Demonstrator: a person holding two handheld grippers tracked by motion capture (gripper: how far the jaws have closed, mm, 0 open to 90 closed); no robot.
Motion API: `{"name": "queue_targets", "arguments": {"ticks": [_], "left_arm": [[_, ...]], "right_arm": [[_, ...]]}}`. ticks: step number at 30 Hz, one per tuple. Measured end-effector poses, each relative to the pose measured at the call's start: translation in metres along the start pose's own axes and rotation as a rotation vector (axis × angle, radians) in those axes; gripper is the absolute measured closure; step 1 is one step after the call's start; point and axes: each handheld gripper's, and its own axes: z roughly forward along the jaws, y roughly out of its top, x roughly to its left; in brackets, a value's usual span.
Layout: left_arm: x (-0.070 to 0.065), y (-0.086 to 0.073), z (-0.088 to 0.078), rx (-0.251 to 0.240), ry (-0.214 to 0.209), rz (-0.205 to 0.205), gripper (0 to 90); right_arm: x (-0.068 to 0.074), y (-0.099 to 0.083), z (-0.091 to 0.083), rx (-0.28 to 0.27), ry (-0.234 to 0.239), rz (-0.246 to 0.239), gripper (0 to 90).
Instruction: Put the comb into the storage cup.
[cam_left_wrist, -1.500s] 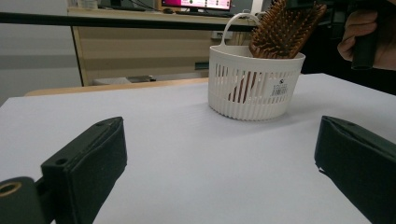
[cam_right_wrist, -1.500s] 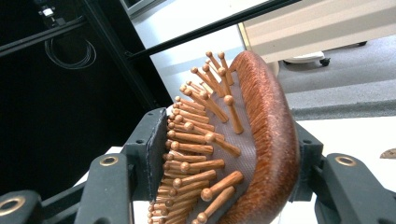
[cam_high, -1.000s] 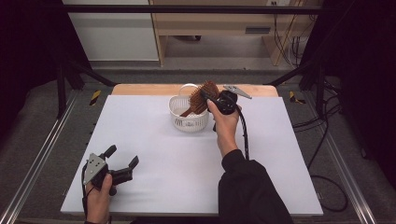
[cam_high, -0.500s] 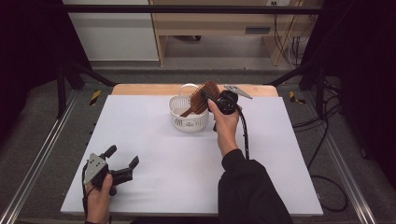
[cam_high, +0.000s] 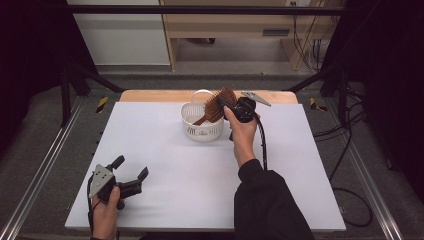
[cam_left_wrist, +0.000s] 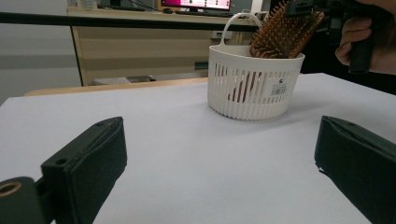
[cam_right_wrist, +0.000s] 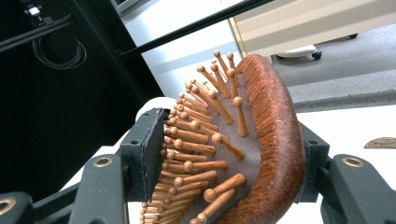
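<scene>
High view: right gripper (cam_high: 231, 106) clamped on wooden hairbrush (cam_high: 216, 107), head up, handle down in white basket (cam_high: 202, 127) near far table (cam_high: 200, 170) edge. Left gripper (cam_high: 131, 176) open, holding nothing, lots of free room around.

Left gripper view: brush sticking out over basket rim.

Right gripper view: jaws squeezing brush head. Probably light, stiff, hard; bumpy pins poor for gripping, smooth edges better.

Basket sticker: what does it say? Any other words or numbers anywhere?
No text can be read.
White basket: its small white sticker has a dark mark and barcode-like lines, too small to read.
Monitor behind the table: a bright strip, too blurred to read.
Wooden hairbrush: no writing.
</scene>
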Motion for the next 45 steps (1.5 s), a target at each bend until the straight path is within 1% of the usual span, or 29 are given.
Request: {"name": "queue_targets", "arguments": {"ticks": [2, 5, 12, 14, 17, 24, 27, 45], "left_arm": [[0.0006, -0.0004, 0.0005, 0.001, 0.001, -0.003, 2.5], [0.0006, -0.0001, 0.0002, -0.001, 0.0, -0.003, 2.5], [0.0012, 0.0, -0.0001, -0.001, 0.002, -0.003, 2.5], [0.0011, -0.0001, 0.0, 0.0, 0.001, -0.003, 2.5], [0.0011, 0.0001, -0.0002, -0.002, 0.001, -0.002, 2.5], [0.0015, 0.0, -0.0002, -0.001, 0.003, -0.003, 2.5], [0.0013, 0.0001, -0.0003, -0.002, 0.002, -0.003, 2.5], [0.0014, 0.0001, -0.0002, -0.002, 0.003, -0.003, 2.5]], "right_arm": [[-0.0014, 0.0, 0.0004, 0.0, 0.0, 0.007, 39.4], [-0.0023, 0.0003, -0.0002, 0.003, 0.0, -0.001, 39.2], [-0.0029, 0.0005, -0.0005, 0.009, -0.004, 0.004, 39.0], [-0.0029, 0.0004, -0.0005, 0.008, -0.004, -0.002, 39.0], [-0.0028, 0.0005, -0.0005, 0.01, -0.004, 0.005, 38.9], [-0.0046, 0.0, -0.0003, 0.009, -0.003, -0.003, 38.8], [-0.0051, -0.0003, -0.0006, 0.012, -0.005, 0.003, 38.7], [-0.0087, -0.001, -0.0004, 0.019, -0.004, 0.003, 37.5]]}}
